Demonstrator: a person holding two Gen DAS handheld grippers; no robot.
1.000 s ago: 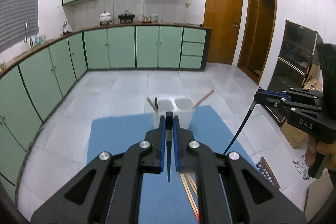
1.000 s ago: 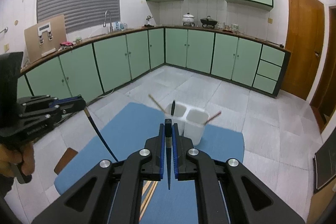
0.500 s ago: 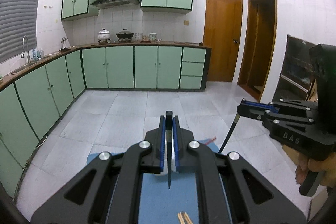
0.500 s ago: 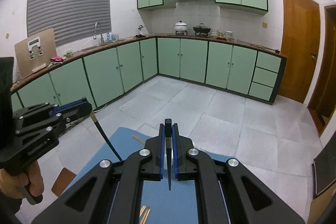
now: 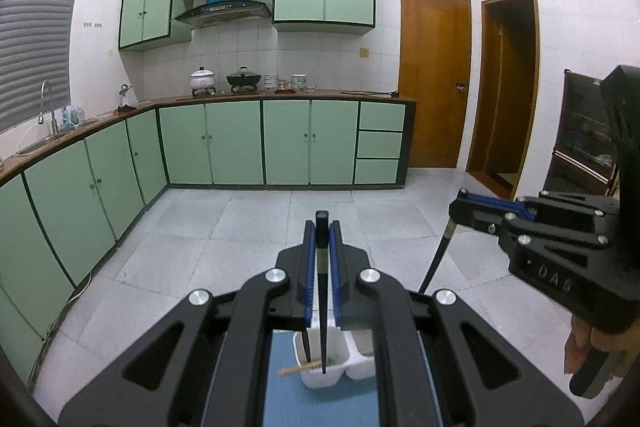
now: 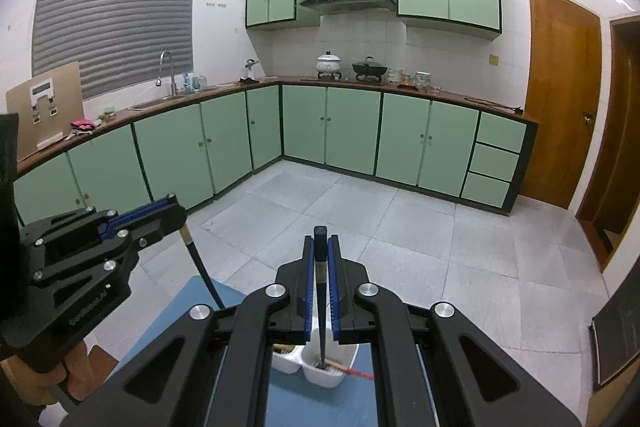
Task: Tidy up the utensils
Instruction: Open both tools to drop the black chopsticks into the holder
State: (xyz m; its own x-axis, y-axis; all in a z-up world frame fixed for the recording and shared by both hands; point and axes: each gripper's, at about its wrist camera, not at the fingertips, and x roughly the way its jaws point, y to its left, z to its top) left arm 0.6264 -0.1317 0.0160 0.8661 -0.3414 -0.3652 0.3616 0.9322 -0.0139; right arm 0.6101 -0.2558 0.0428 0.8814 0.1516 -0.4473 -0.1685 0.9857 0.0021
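Note:
My left gripper (image 5: 322, 227) is shut on a black chopstick (image 5: 322, 307) that hangs point down over the left cup of a white two-cup holder (image 5: 320, 381). A wooden chopstick (image 5: 300, 369) leans in that cup. My right gripper (image 6: 320, 241) is shut on another black chopstick (image 6: 321, 319) with its tip in the right cup of the holder (image 6: 320, 379), beside a red-tipped chopstick (image 6: 352, 371). The right gripper shows in the left wrist view (image 5: 460, 205) and the left gripper in the right wrist view (image 6: 172, 207).
The holder stands on a blue mat (image 5: 320, 407), also in the right wrist view (image 6: 188, 299). Beyond lie a grey tiled floor (image 5: 260, 227), green kitchen cabinets (image 5: 288, 143) and wooden doors (image 5: 434, 79). A dark cabinet (image 5: 580, 147) stands at the right.
Both grippers have moved forward and over the holder, each keeping its black chopstick. The holder now sits right beneath the fingers, and the loose chopsticks on the mat have left view.

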